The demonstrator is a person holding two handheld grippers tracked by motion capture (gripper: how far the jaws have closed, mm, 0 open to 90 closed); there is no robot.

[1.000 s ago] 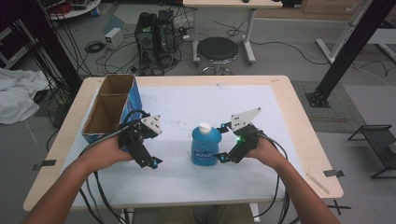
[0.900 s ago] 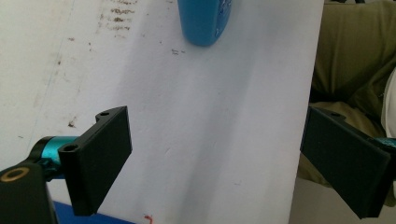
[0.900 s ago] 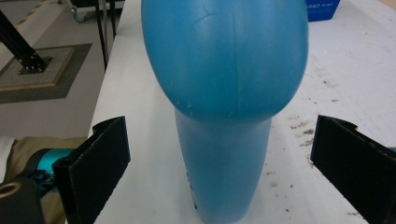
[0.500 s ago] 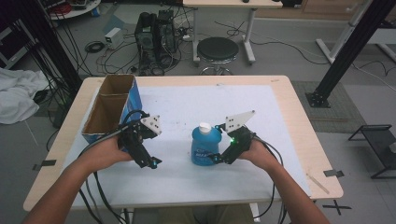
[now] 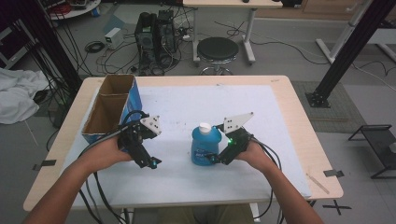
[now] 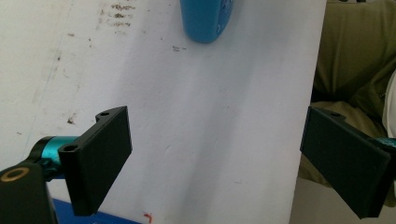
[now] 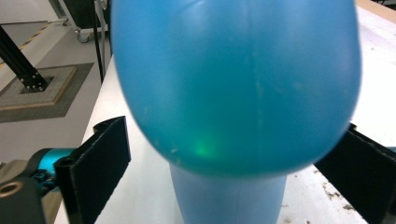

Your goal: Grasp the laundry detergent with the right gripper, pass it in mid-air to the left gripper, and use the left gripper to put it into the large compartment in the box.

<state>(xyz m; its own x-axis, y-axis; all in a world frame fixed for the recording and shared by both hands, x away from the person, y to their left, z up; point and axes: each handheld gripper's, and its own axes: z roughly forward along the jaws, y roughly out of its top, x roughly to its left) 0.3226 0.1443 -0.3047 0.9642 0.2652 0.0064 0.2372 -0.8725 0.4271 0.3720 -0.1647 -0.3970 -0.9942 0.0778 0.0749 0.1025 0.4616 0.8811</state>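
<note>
While my right gripper (image 5: 214, 157) has its jaws spread on either side of the blue bottle (image 5: 205, 144), not yet pinching, I'd centre them low on its body before squeezing. My left gripper (image 5: 152, 163) hangs spread and empty; the cardboard box (image 5: 112, 107) beyond it limits leftward travel.
</note>
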